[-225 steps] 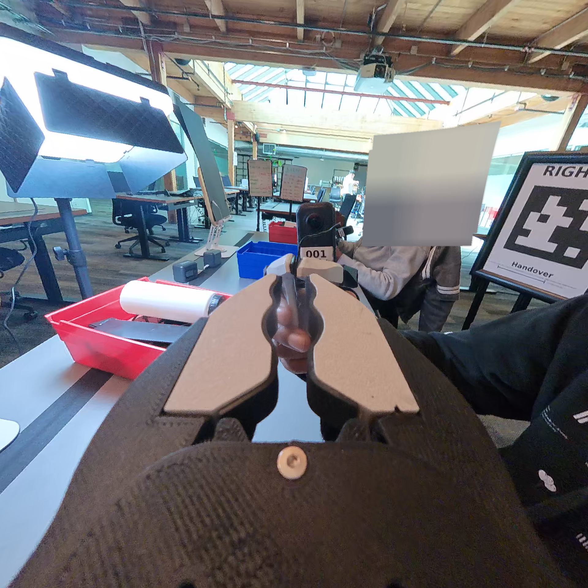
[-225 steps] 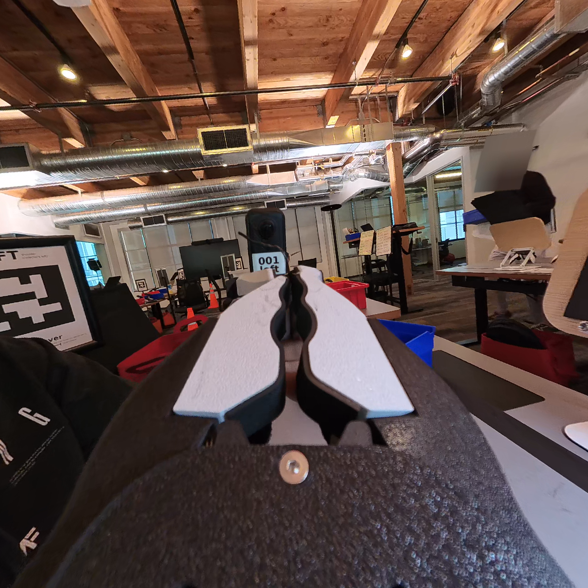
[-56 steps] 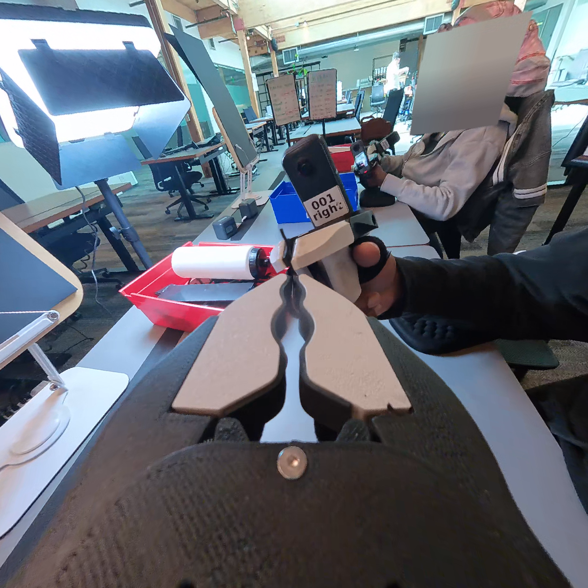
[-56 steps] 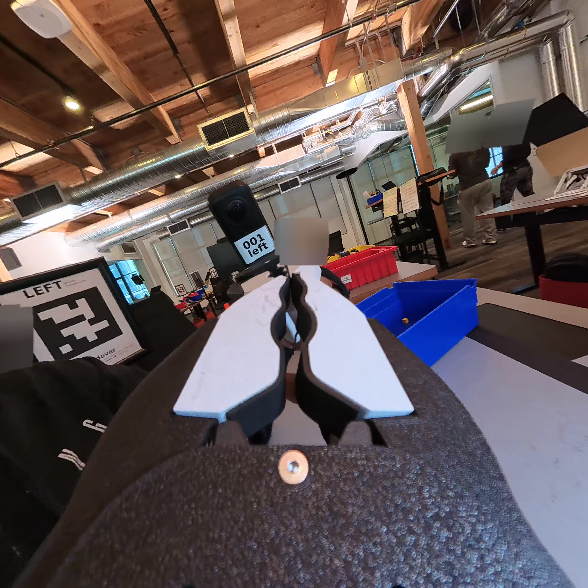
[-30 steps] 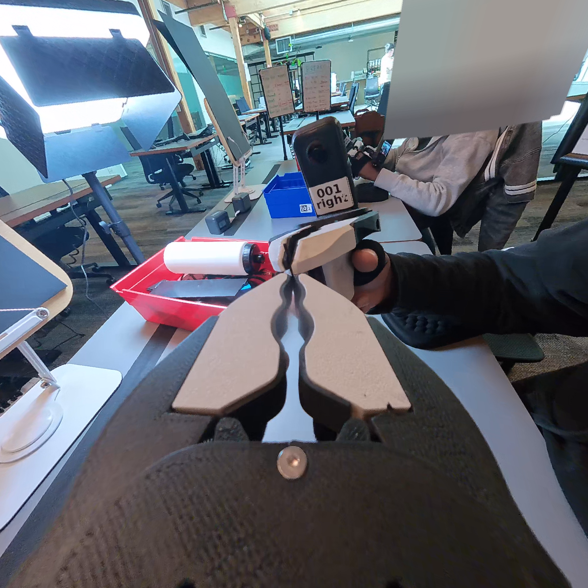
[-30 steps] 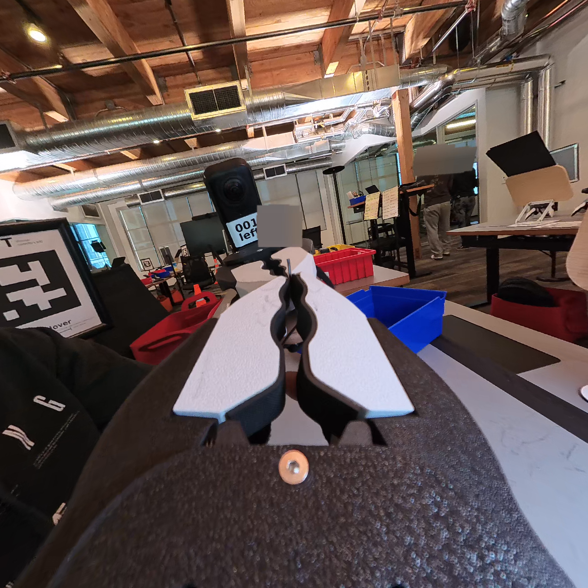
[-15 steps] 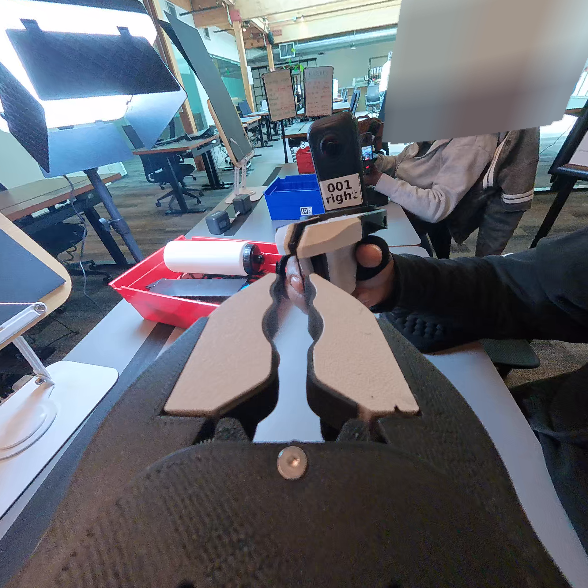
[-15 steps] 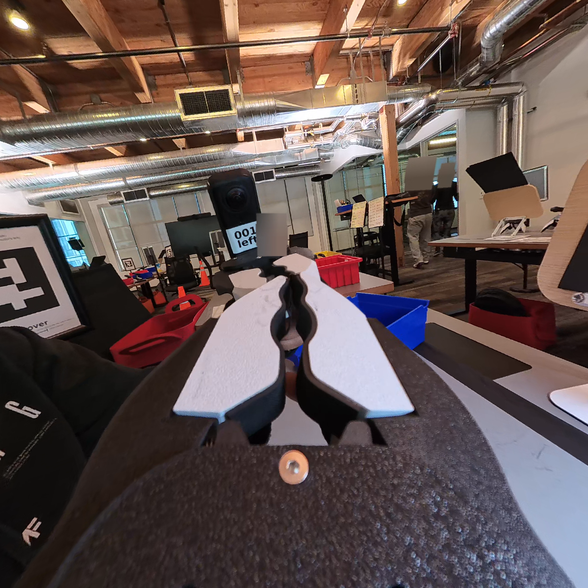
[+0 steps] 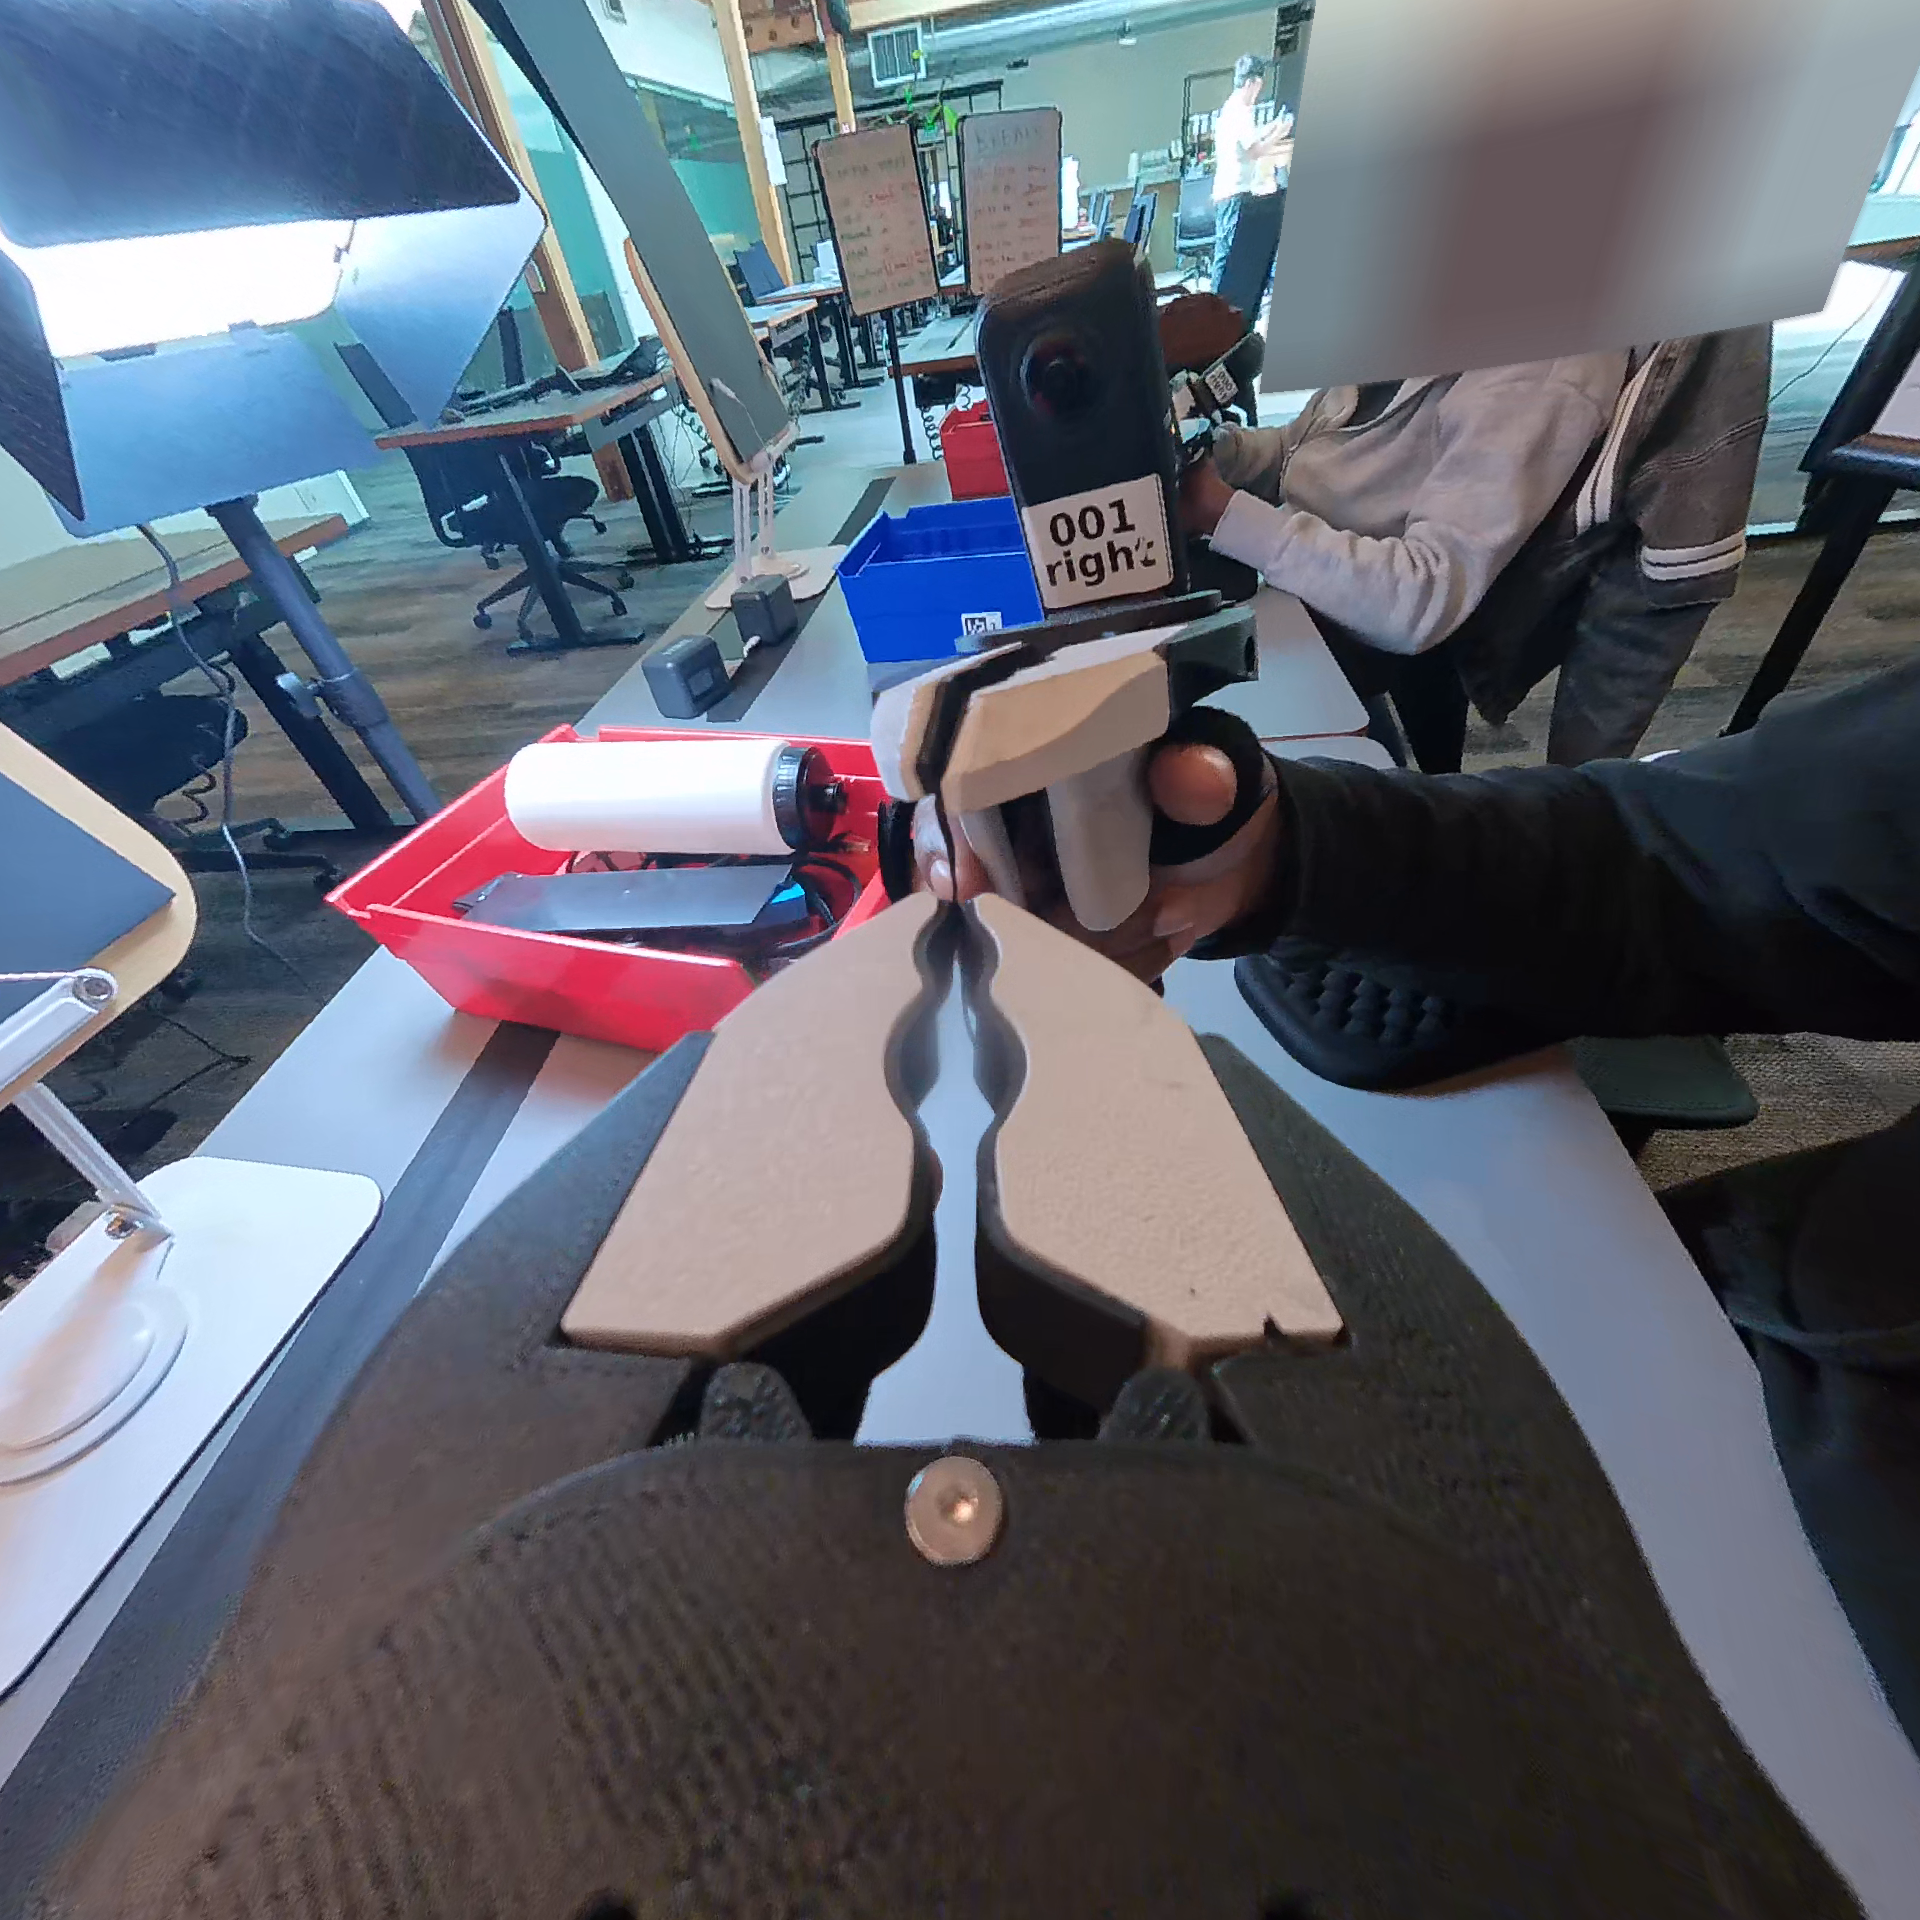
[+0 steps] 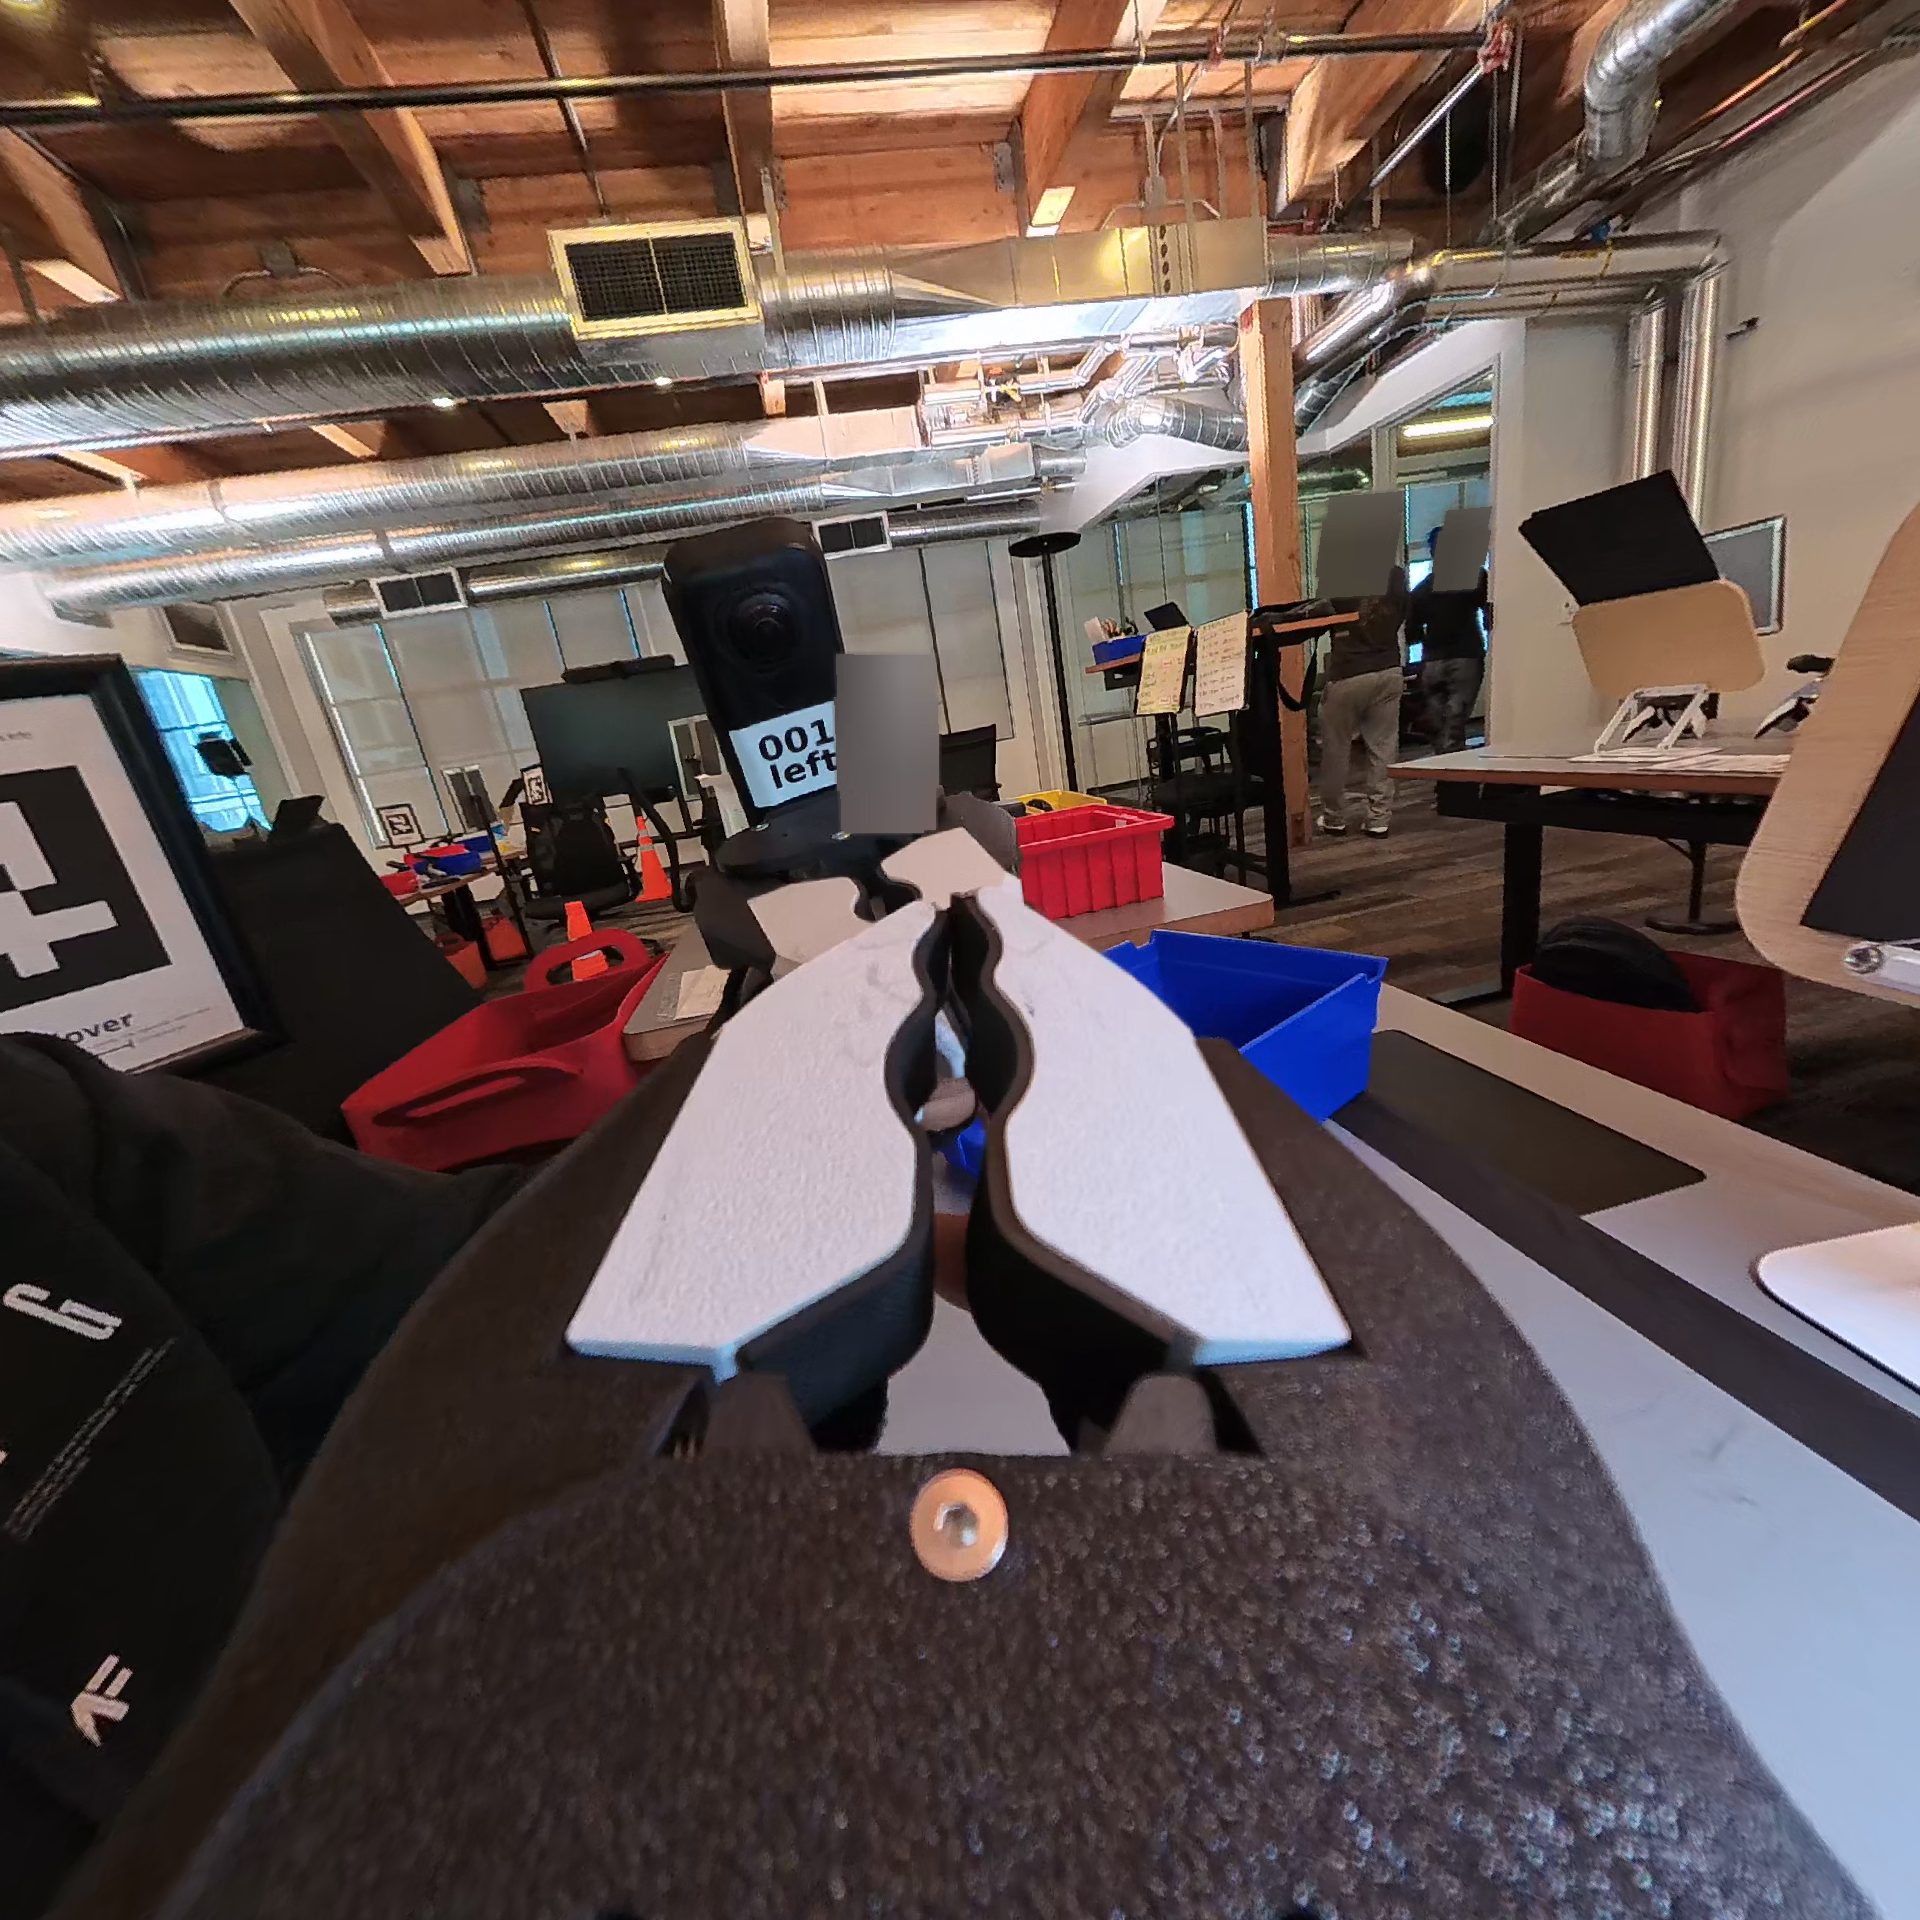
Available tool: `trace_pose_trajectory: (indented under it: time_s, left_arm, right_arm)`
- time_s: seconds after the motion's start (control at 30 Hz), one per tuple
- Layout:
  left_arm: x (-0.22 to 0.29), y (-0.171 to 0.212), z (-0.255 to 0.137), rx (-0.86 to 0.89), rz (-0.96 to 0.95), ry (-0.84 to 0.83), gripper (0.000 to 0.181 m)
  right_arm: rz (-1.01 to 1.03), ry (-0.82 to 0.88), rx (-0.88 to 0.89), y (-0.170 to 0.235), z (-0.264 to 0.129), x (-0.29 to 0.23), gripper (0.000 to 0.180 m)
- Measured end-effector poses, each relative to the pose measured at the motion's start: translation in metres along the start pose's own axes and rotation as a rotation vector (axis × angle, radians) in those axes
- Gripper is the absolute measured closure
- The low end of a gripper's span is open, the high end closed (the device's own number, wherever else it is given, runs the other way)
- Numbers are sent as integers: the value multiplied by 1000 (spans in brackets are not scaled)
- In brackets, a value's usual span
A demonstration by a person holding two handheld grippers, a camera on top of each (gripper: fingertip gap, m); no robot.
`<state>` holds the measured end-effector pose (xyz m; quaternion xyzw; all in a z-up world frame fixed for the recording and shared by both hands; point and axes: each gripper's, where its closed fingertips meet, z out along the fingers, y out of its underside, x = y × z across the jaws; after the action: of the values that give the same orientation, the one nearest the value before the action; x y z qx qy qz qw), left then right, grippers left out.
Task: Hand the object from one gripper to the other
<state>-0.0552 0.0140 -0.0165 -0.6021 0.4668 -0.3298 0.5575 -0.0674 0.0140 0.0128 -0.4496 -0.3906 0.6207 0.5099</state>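
Fingers [image 9: 790,1143] of the left gripper [image 9: 951,925] pinch narrow on the thin dark object [image 9: 940,852], seen edge-on above the tabletop [image 9: 1455,1195]; the right gripper [image 9: 930,738] nips its upper end, equally narrow; it looks light, stiff, slippery; best gripped across its flat faces.

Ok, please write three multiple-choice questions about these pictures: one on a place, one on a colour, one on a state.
1. Where does the white cylinder lie?
A) in the red tray
B) on the floor
C) on a chair

2. What colour is the bin behind that tray?
A) green
B) blue
C) yellow

3. How do the fingers of the left gripper stand?
A) wide apart
B) tips together
C) out of view

Answers:
1 A, it rests inside the tray's walls.
2 B, its walls are blue.
3 B, the tips meet in the left wrist view.
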Motion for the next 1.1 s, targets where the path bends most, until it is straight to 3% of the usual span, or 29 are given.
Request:
trace_pose_trajectory:
  time_s: [0.2, 0.3, 0.83, 0.93, 1.1]
  left_arm:
    - [-1, -10, -2, 58, 3, -23, 169]
    - [-1, -11, -1, 81, 5, -20, 181]
    - [-19, 1, -4, 22, -21, -88, 181]
    - [-24, -3, -13, 21, -2, -128, 181]
    - [-39, 7, -21, -31, -1, -190, 181]
  right_arm:
    - [-11, 8, 21, -6, -1, -2, 180]
    - [0, 6, 15, -3, 0, 0, 180]
    - [-7, 71, -12, -8, -13, 21, 180]
    - [-53, 88, -199, 18, -12, 26, 180]
    - [-282, 303, -876, 127, -48, 81, 165]
